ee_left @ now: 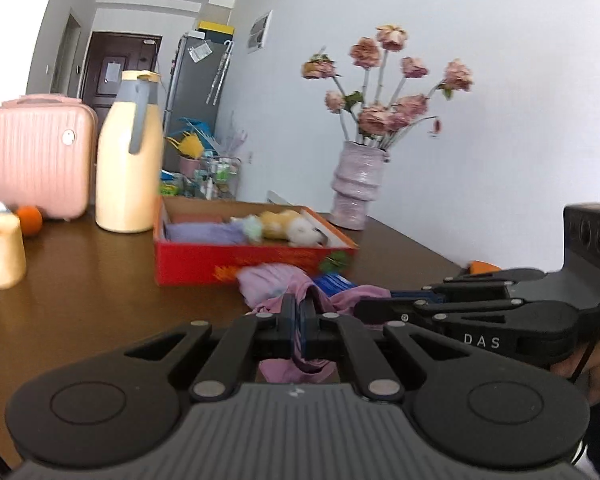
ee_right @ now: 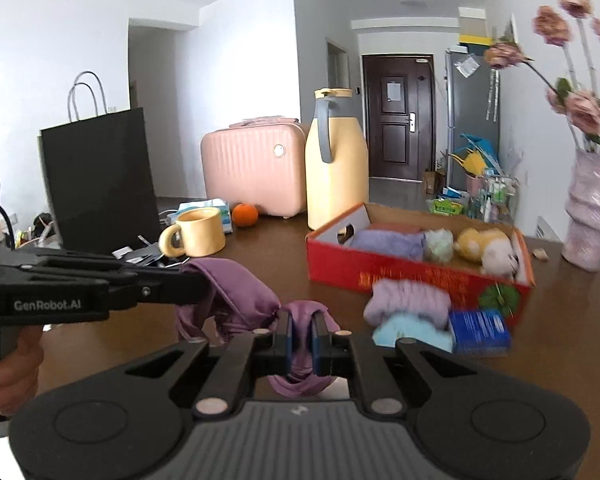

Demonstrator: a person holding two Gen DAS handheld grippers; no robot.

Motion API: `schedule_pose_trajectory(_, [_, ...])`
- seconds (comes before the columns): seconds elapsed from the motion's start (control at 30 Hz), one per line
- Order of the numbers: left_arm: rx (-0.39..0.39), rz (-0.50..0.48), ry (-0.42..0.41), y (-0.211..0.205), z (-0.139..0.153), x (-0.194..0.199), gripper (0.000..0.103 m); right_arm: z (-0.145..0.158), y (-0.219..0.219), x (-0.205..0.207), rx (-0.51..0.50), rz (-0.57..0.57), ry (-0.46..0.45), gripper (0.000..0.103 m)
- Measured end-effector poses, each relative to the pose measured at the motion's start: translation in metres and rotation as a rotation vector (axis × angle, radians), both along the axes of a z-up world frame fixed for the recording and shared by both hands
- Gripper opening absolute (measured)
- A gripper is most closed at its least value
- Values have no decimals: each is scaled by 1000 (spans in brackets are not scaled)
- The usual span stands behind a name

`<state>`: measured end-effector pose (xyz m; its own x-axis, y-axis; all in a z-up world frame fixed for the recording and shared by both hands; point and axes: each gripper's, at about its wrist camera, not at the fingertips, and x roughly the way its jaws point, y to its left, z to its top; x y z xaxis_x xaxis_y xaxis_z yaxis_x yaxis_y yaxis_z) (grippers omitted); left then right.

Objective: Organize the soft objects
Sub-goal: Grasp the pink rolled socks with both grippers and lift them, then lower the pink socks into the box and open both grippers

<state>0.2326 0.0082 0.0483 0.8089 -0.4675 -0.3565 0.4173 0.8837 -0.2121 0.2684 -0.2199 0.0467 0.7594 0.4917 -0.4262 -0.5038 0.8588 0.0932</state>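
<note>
On the table (ee_right: 148, 360), a box (ee_right: 416, 276) holds a folded towel (ee_right: 388, 242) at left and plush toys (ee_right: 484, 250) at right, with a jug (ee_right: 336, 164) just behind its left end and a vase (ee_right: 590, 216) to its far right. Left of the jug stand a case (ee_right: 252, 168), an orange (ee_right: 245, 214) and a mug (ee_right: 196, 232), with a bag (ee_right: 100, 184) farther left. Near the box's front lie a cloth roll (ee_right: 408, 302) and a packet (ee_right: 480, 330).

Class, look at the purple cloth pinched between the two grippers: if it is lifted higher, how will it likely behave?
The purple cloth is probably floppy: it sags and bunches between the left gripper and right gripper. It is likely light, since small pinches hold it up. Loose folds might drag across the table.
</note>
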Motion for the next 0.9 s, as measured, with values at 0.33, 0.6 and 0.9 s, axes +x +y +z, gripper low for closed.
schedule_pose_trajectory(0.33, [23,-30,-33,-22,11,-42,3,-1,-24,-52,48,-52,-19,8])
schedule_pose_trajectory(0.6, [16,-24,-28,-22,14,-16,3,7,-24,-24,51,-57,-31,8])
schedule_pose_trajectory(0.9, [109,22,-38,-22,47,143,3,45,-8,130,18,-64,-32,8])
